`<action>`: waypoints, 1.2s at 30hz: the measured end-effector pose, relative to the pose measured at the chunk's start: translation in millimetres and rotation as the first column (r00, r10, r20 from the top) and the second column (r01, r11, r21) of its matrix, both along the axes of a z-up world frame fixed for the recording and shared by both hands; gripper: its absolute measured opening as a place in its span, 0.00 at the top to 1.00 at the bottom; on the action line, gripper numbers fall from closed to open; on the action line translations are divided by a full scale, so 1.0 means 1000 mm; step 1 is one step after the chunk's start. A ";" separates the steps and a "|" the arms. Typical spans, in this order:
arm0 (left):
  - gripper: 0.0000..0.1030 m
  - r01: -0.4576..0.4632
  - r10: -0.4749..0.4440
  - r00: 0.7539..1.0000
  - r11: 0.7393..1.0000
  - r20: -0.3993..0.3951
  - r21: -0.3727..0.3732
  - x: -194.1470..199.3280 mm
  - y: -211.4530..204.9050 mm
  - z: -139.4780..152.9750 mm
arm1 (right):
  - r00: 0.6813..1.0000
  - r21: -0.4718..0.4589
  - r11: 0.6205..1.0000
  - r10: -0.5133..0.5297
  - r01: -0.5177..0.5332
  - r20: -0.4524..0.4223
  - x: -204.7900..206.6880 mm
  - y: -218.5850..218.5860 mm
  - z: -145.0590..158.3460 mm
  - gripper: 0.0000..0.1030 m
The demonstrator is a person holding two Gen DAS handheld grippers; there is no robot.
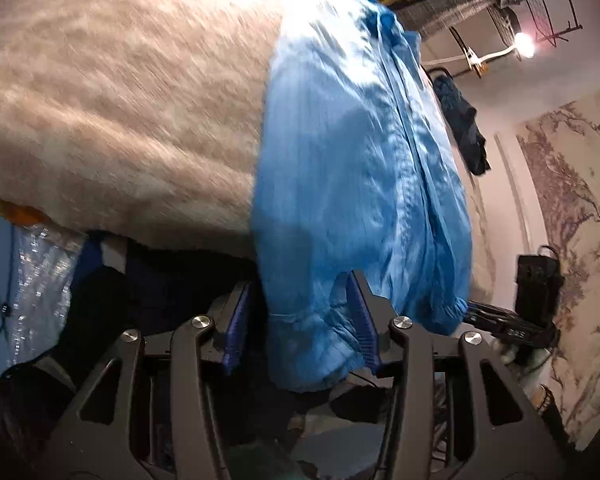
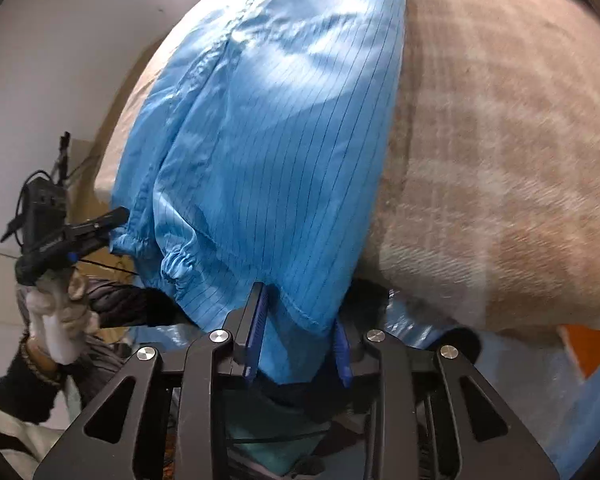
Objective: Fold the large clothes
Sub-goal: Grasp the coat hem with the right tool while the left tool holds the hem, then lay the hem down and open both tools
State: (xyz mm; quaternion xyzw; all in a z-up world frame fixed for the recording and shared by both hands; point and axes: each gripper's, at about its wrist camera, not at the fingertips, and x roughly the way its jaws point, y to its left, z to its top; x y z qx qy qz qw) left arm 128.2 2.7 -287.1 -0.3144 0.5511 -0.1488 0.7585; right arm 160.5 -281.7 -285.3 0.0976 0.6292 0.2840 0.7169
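So the big thing here is the fuzzy tan plaid blanket. It covers whatever is underneath, and I can't tell if that's a bed or a tabletop. The blue pinstriped coat lies lengthwise on top of it, front seam up. Its near end spills over the blanket's edge toward both cameras.

The hem droops right into the right gripper. An elastic cuff hangs into the left gripper. Both sets of fingers sit about half apart with cloth between them, but the fabric looks loose, not squeezed. On the left side there's even a visible gap beside the cuff.

My read is that we're at the grab stage of a fold, near end lined up but nothing actually gripped yet. Next up, both pairs of fingers need to close firmly on the cloth. Then they'd lift together and carry that end up toward the collar. This stuff looks thin and slippery, so an uneven lift would probably skew the fold or let a corner slide out.
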 end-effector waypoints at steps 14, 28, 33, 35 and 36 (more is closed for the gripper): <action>0.98 0.092 -0.092 0.995 0.996 0.032 0.001 -0.008 -0.015 0.040 | 0.998 0.038 0.998 -0.048 0.046 0.051 -0.019 -0.037 0.020 0.98; 0.98 0.060 -0.054 0.997 0.988 0.047 -0.140 0.028 -0.020 0.081 | 0.988 0.236 0.960 -0.153 0.153 -0.020 -0.012 -0.044 0.054 0.98; 0.98 0.035 -0.024 0.996 0.990 0.082 -0.138 0.066 -0.020 0.101 | 0.977 0.287 0.937 -0.212 0.201 0.004 0.010 -0.046 0.080 0.98; 0.98 0.013 0.000 0.996 0.991 0.092 -0.132 0.088 -0.016 0.107 | 0.968 0.302 0.925 -0.248 0.230 0.024 0.031 -0.053 0.093 0.99; 0.98 -0.002 0.015 0.996 0.991 0.093 -0.137 0.100 -0.013 0.109 | 0.965 0.307 0.921 -0.262 0.240 0.031 0.040 -0.054 0.097 0.99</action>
